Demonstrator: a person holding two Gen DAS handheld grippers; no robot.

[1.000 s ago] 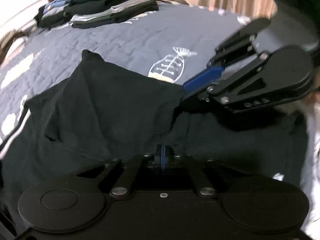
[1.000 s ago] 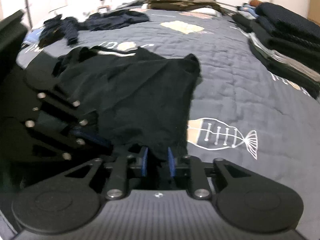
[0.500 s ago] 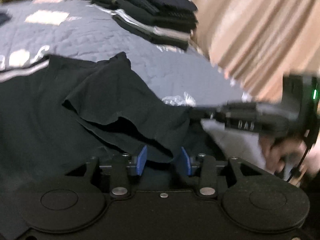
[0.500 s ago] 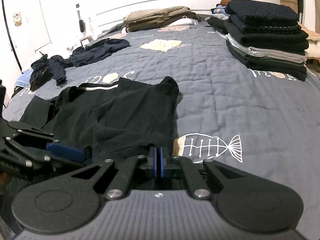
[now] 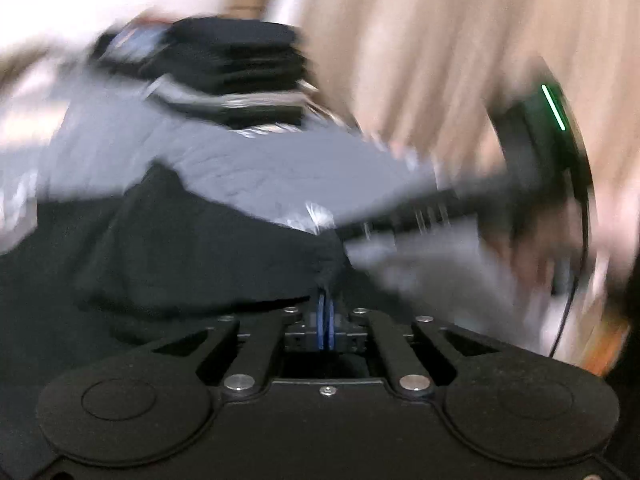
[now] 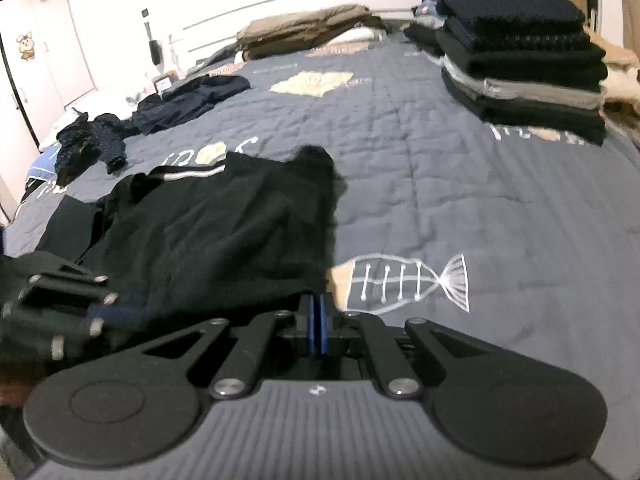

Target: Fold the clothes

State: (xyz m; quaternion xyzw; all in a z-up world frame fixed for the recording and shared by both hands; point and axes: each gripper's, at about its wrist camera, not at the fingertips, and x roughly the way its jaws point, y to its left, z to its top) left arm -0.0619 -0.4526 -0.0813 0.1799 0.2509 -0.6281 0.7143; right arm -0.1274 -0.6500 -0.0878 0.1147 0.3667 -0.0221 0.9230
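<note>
A black garment (image 6: 224, 232) lies half spread on the grey quilted bed (image 6: 460, 200). My right gripper (image 6: 318, 312) is shut, its blue pads pinching the garment's near edge beside the fish print (image 6: 400, 280). The left gripper (image 6: 120, 313) shows at the left of that view, low over the same cloth. In the blurred left wrist view the left gripper (image 5: 325, 312) is shut on a bunched corner of the black garment (image 5: 200, 248), which rises to a point at the pads. The right gripper (image 5: 352, 230) reaches in from the right there, smeared by motion.
A tall stack of folded dark clothes (image 6: 520, 60) stands at the bed's right side, also seen as a stack (image 5: 240, 76). Unfolded dark clothes (image 6: 188, 100) lie far left, and beige bedding (image 6: 304, 32) rests at the headboard. A beige curtain (image 5: 420, 60) hangs beyond the bed's edge.
The left gripper opened half a second ago and has now shut on the garment again, and its view swung toward the curtain. The right gripper went from open to shut on the edge.
</note>
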